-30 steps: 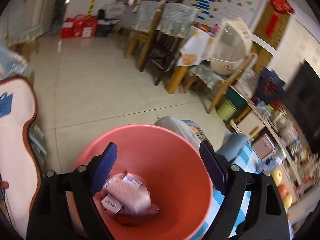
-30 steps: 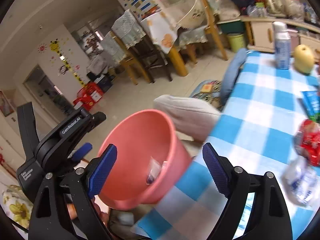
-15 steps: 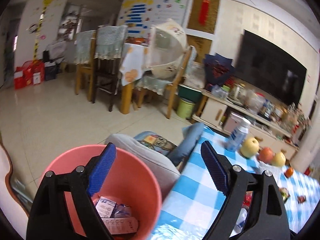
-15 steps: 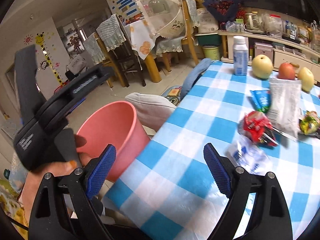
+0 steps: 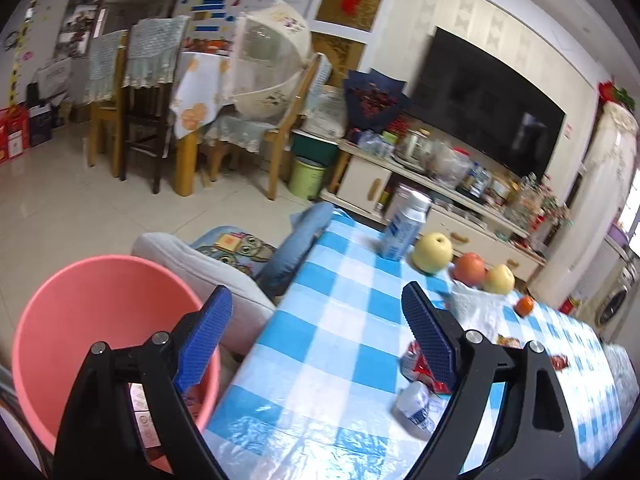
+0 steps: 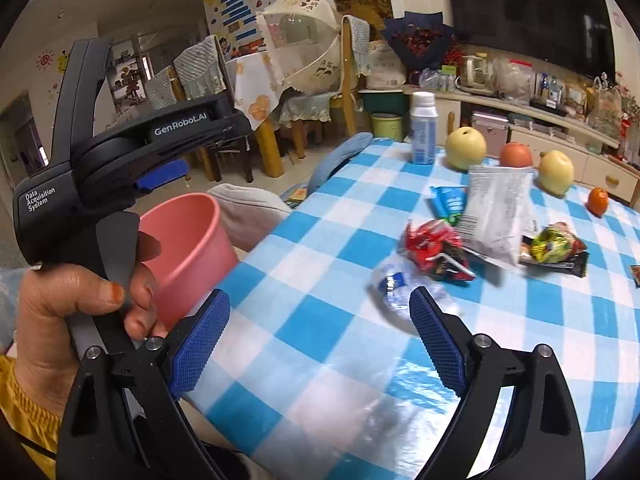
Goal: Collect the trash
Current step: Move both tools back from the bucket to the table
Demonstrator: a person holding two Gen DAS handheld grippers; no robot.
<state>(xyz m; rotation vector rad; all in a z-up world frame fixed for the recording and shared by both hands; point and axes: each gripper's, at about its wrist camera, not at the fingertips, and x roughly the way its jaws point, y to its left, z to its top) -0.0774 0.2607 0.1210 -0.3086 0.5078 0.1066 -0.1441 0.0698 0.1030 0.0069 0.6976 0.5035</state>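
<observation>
A pink bin (image 5: 80, 312) stands on the floor left of the blue-checked table (image 5: 332, 340); wrappers lie in its bottom. It also shows in the right wrist view (image 6: 192, 248). My left gripper (image 5: 316, 336) is open and empty, above the table's left edge. My right gripper (image 6: 320, 336) is open and empty over the table. Ahead of it lie a crumpled clear bottle (image 6: 394, 288), a red wrapper (image 6: 434, 248), a white packet (image 6: 496, 212), a blue wrapper (image 6: 448, 200) and a green-yellow wrapper (image 6: 556, 244). The bottle (image 5: 416, 402) also shows in the left wrist view.
A white-blue bottle (image 6: 423, 128), two yellow pears (image 6: 466, 148), a red apple (image 6: 516, 155) and a small orange (image 6: 598, 200) stand at the table's far side. A grey cushion (image 5: 208, 268) lies beside the bin. Chairs, a dining table and a TV cabinet stand behind.
Both grippers have swung right, from over the pink bin towards the table. The bin has slid to the left in both views, and the trash on the table has come into view.
</observation>
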